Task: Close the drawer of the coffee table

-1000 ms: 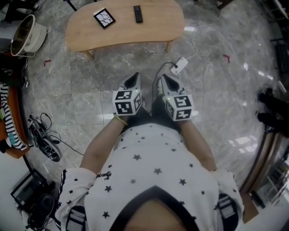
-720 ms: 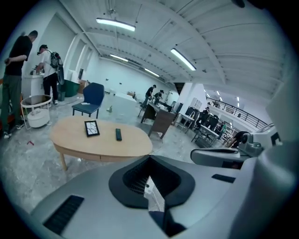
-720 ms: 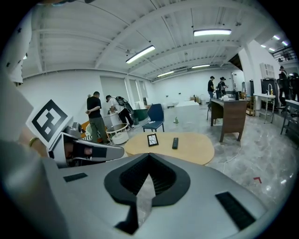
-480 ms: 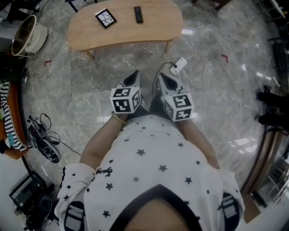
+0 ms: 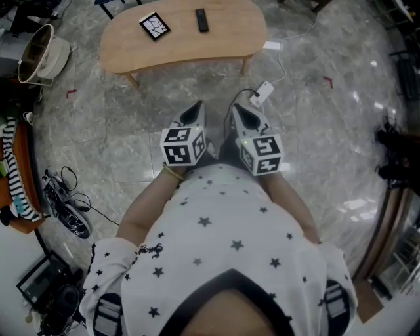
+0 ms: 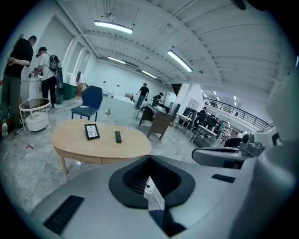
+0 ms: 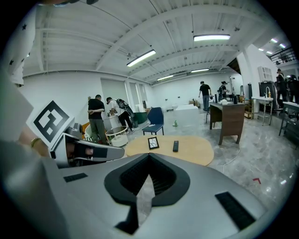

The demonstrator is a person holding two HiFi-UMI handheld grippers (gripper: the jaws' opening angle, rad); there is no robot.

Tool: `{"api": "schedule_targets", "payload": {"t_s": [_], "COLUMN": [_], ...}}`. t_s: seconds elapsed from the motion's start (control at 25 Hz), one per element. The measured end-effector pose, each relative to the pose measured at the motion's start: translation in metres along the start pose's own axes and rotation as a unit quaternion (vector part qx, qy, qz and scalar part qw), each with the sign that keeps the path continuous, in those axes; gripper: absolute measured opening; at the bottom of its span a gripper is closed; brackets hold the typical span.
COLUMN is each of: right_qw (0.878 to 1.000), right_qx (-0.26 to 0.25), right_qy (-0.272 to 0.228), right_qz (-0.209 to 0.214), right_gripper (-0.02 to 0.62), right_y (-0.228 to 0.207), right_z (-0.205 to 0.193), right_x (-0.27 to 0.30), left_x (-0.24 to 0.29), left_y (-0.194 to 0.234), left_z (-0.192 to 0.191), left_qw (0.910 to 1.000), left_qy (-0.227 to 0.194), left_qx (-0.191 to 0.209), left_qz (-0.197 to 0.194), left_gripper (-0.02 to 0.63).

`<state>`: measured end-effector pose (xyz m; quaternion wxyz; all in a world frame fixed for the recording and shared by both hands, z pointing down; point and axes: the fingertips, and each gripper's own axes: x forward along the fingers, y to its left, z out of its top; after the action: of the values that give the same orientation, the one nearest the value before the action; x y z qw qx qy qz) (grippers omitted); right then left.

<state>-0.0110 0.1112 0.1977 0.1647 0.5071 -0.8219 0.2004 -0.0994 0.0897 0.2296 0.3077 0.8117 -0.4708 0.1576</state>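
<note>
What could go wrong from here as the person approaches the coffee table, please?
1. A white power strip and its cable lie on the floor between the person and the coffee table, so they are a likely trip hazard.
2. The left claw and right claw are both shut. That suits pushing, but a hard shove might jolt the remote and the framed tile on top.

One coffee table (image 5: 223, 41), one remote (image 5: 201, 20), one framed picture (image 5: 153, 26) — two grippers (image 5: 194, 113) (image 5: 238, 113)
</note>
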Motion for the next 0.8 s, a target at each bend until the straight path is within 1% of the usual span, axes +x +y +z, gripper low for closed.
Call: {"api": "schedule_targets", "payload": {"t_s": [0.28,0.8], "right_qw": [1.0,1.0], "right_qx": [0.012,0.013], "right_qy": [-0.003,-0.01], "right_qz": [0.001,-0.009], "right_gripper": [0.006,0.006], "right_y": [0.002,0.004], "right_z": [0.001,-0.003], "right_x": [-0.005,-0.015], "left_x": [-0.003,-0.01], "left_y": [-0.003,-0.008], "left_z": [0.0,-0.005], "left_qw": [1.0,0.9999], "left_qy": [0.001,-0.002], "left_qx": [-0.002,-0.002], "left_qz": [-0.008,-0.014], "left_gripper": [0.009,0.009]}}
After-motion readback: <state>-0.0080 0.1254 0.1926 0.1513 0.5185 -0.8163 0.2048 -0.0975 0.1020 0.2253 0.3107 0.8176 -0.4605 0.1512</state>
